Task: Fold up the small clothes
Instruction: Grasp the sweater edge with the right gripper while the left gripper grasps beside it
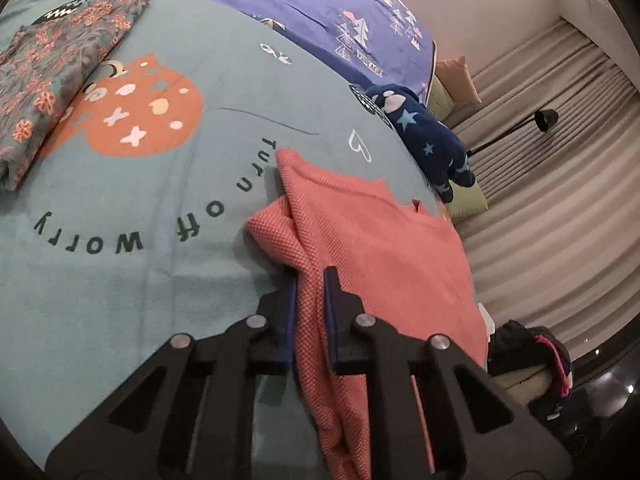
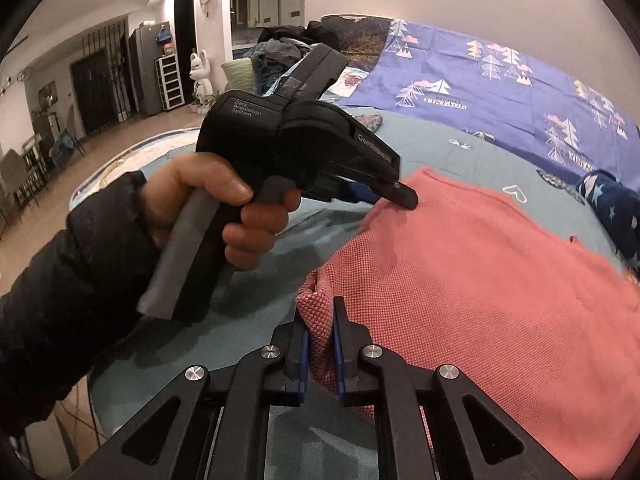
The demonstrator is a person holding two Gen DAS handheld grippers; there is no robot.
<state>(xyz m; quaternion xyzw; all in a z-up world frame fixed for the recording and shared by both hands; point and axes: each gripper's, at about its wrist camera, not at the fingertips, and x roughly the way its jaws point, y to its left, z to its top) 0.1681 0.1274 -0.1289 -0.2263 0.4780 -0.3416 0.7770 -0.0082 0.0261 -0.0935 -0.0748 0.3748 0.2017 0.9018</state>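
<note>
A coral-pink knit garment (image 1: 372, 236) lies on the teal blanket (image 1: 132, 280) near the bed's right edge. My left gripper (image 1: 311, 280) is shut on a fold of its near edge, with cloth running between the blue pads. In the right wrist view the same pink garment (image 2: 480, 276) spreads to the right. My right gripper (image 2: 320, 312) is shut on its near left corner. The left gripper (image 2: 400, 196), held in a hand, pinches the garment's far left edge.
A folded floral garment (image 1: 60, 68) lies at the left of the blanket. A navy star-print plush item (image 1: 424, 132) sits at the bed's right edge. A purple sheet (image 1: 312, 4) covers the far side. Curtains and a lamp (image 1: 544, 120) are beyond the bed.
</note>
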